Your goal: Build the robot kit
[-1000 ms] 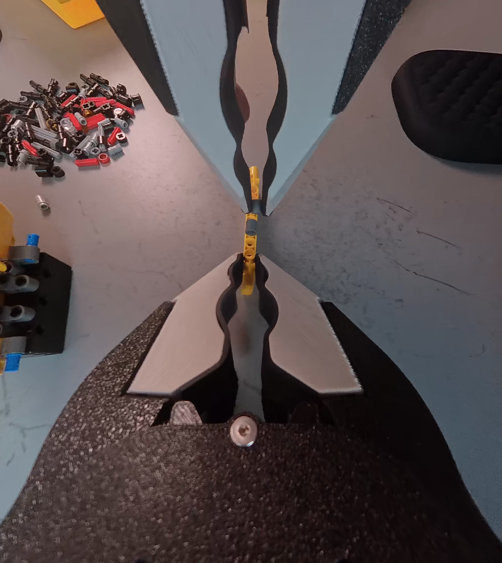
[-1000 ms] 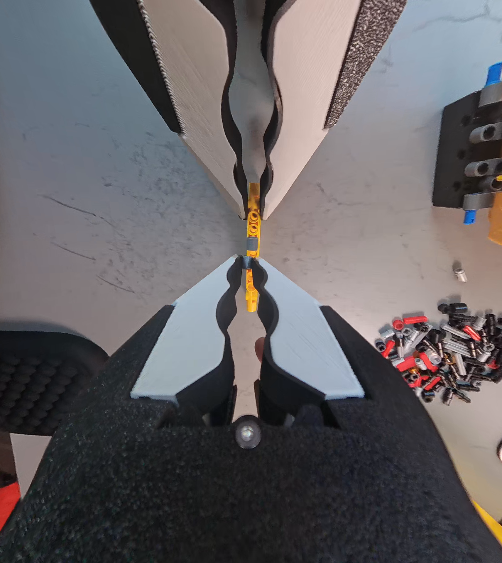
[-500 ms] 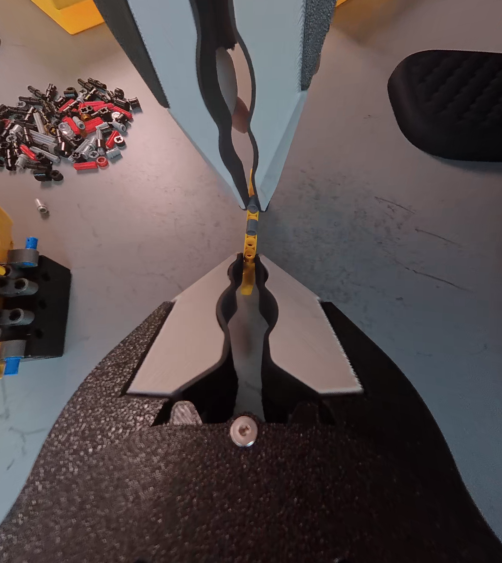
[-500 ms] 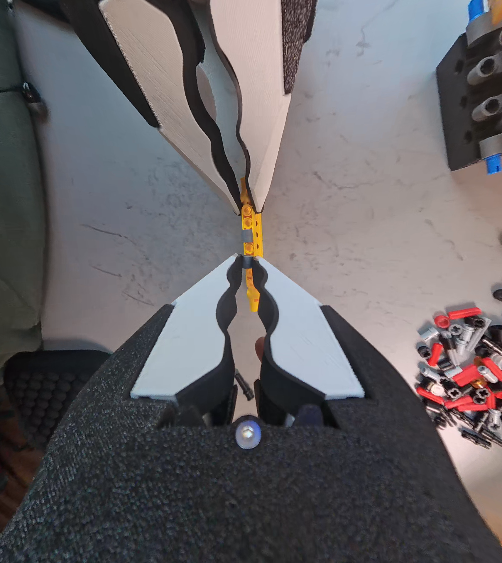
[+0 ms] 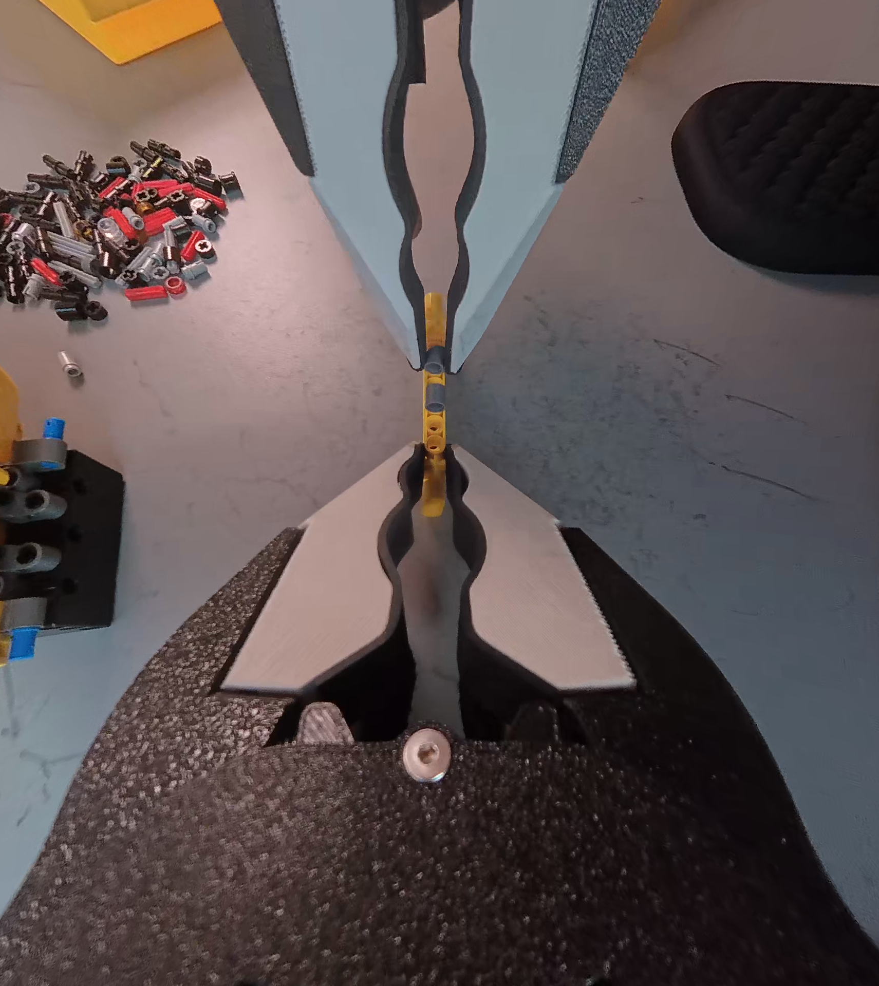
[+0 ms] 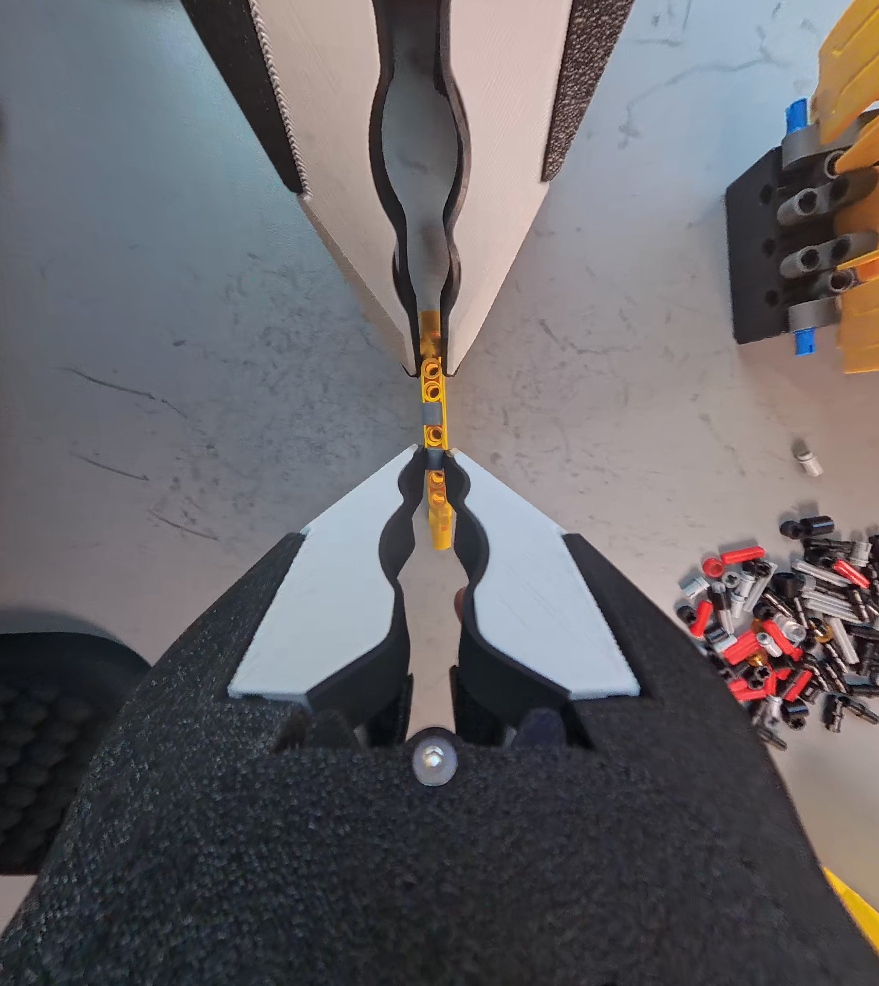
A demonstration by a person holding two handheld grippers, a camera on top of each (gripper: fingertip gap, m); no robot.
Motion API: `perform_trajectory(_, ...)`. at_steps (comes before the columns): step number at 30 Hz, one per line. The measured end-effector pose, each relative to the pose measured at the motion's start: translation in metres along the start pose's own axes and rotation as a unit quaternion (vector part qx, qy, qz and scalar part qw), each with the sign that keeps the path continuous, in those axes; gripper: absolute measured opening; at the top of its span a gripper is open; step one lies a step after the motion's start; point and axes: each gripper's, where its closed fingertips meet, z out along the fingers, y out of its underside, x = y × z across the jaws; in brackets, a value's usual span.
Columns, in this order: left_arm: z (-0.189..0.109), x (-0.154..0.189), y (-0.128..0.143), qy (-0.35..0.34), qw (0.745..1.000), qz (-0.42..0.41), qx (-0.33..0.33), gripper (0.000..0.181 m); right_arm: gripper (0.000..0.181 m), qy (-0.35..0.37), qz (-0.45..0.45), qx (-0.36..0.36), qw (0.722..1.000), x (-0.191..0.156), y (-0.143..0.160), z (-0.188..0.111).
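Note:
A thin yellow beam point(image 5: 434, 427) with holes is held in the air between both grippers, above a grey table point(image 5: 266, 427). My left gripper point(image 5: 434, 448) is shut on one end of the beam. My right gripper point(image 5: 434, 368) comes in from the far side and is shut on the other end. Two dark grey pins point(image 5: 436, 396) sit in the beam, one of them right at the right gripper's tips. In the right wrist view the right gripper point(image 6: 433, 452) and the left gripper point(image 6: 432, 371) pinch the same yellow beam point(image 6: 433, 392).
A pile of small black, red and grey pins point(image 5: 90, 229) lies on the table, also in the right wrist view point(image 6: 821, 624). A black and yellow assembly point(image 5: 53, 544) stands beside it. One loose grey piece point(image 5: 71, 365) lies nearby. A black textured pad point(image 5: 811, 176) is opposite. Left tips and right tips are each some 15 cm from the loose grey piece point(image 5: 71, 365). My right wrist view point(image 6: 805, 461) looks at it from another angle.
Half a second ago the two grippers were twisted relative to each other. Now they face each other straight again. Both have kept hold of the beam.

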Motion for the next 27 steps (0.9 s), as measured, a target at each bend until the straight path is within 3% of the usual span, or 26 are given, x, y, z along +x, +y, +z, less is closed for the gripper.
perform_trajectory(5, -0.0005, 0.0027, 0.0006, 0.006, 1.0, 0.008, 0.0, 0.007, 0.016, 0.039, -0.021, 0.006, 0.999, -0.0041, -0.0018, -0.0042)
perform_trajectory(11, -0.0003, 0.0032, 0.0007, 0.003, 1.0, 0.016, 0.0, 0.007, 0.007, 0.053, -0.026, 0.003, 0.998, -0.0041, -0.0031, -0.0019)
perform_trajectory(19, -0.0008, 0.0025, 0.0011, 0.006, 1.0, 0.014, -0.001, 0.007, 0.014, 0.037, -0.057, -0.034, 0.997, -0.0021, 0.0, -0.0021)
perform_trajectory(27, -0.0009, 0.0027, 0.0012, 0.012, 1.0, 0.011, -0.001, 0.007, 0.006, 0.016, -0.057, -0.014, 0.998, -0.0043, -0.0011, -0.0027)
